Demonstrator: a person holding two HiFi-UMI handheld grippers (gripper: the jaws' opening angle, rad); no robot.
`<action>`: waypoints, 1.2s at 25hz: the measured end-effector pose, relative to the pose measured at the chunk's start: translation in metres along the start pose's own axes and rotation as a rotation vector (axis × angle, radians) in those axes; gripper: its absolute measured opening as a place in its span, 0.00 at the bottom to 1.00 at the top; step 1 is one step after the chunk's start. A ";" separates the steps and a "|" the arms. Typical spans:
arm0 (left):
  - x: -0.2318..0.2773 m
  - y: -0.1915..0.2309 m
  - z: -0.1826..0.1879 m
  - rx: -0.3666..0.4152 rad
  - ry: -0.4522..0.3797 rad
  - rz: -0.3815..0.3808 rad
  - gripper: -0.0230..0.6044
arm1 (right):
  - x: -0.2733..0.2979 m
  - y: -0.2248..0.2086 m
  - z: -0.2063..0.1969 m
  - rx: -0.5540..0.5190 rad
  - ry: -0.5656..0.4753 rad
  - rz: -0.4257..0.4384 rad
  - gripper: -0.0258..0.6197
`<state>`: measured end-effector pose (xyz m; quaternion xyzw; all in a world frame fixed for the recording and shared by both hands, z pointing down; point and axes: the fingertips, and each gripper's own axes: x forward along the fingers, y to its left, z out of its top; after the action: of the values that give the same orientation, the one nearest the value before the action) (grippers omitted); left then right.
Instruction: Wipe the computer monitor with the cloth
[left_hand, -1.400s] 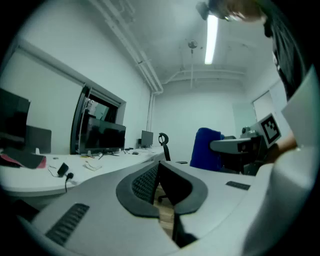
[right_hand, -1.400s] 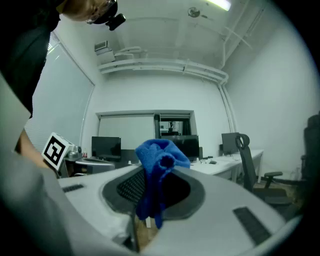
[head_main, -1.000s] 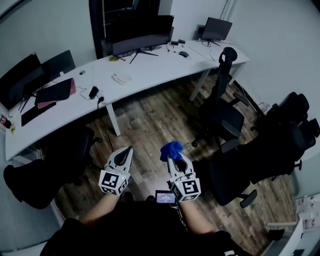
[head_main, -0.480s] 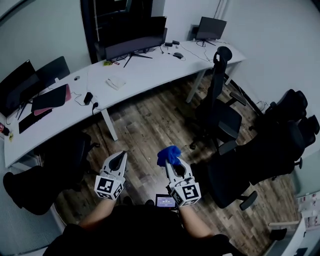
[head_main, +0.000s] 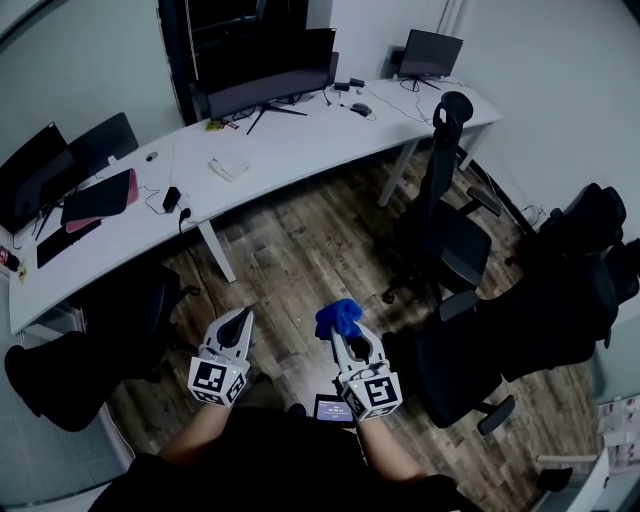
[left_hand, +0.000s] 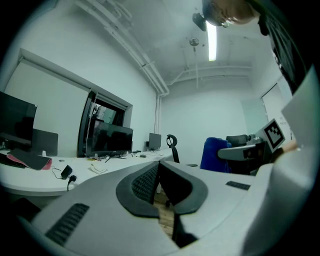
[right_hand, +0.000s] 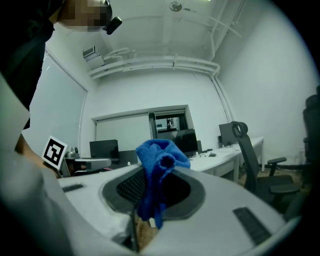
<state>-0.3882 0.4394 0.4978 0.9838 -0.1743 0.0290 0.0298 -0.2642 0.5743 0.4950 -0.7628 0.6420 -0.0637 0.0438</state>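
A blue cloth (head_main: 339, 318) (right_hand: 158, 161) is pinched in my right gripper (head_main: 341, 335) (right_hand: 152, 200), bunched above its tips. My left gripper (head_main: 243, 318) (left_hand: 159, 192) is shut with nothing between its pads. Both are held low in front of me over the wooden floor. A wide dark monitor (head_main: 268, 70) (left_hand: 109, 139) stands at the far middle of the long white desk (head_main: 300, 135), well away from both grippers. A smaller monitor (head_main: 431, 52) (right_hand: 227, 133) sits at the desk's right end, and other dark screens (head_main: 35, 170) at its left end.
Black office chairs stand to the right (head_main: 447, 215) (head_main: 560, 300) and lower left (head_main: 95, 335). On the desk lie a laptop with a pink edge (head_main: 98, 198), a white object (head_main: 228, 165), a power adapter with cable (head_main: 172, 198) and a mouse (head_main: 361, 108). A small lit screen (head_main: 330, 405) sits near my body.
The view has shifted slightly; both grippers stay low in front of me, the left dropping a little lower. The blue cloth stays held in the right gripper.
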 end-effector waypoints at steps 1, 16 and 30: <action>0.005 0.002 -0.002 -0.004 0.004 0.000 0.03 | 0.004 -0.003 0.001 0.010 -0.002 -0.002 0.17; 0.168 0.097 0.003 -0.046 0.009 -0.030 0.03 | 0.163 -0.098 0.009 -0.027 0.051 -0.008 0.17; 0.328 0.185 0.043 -0.106 -0.016 -0.055 0.03 | 0.318 -0.176 0.052 -0.053 0.023 0.007 0.17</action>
<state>-0.1427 0.1507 0.4860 0.9855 -0.1487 0.0109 0.0811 -0.0320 0.2905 0.4831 -0.7605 0.6467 -0.0553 0.0162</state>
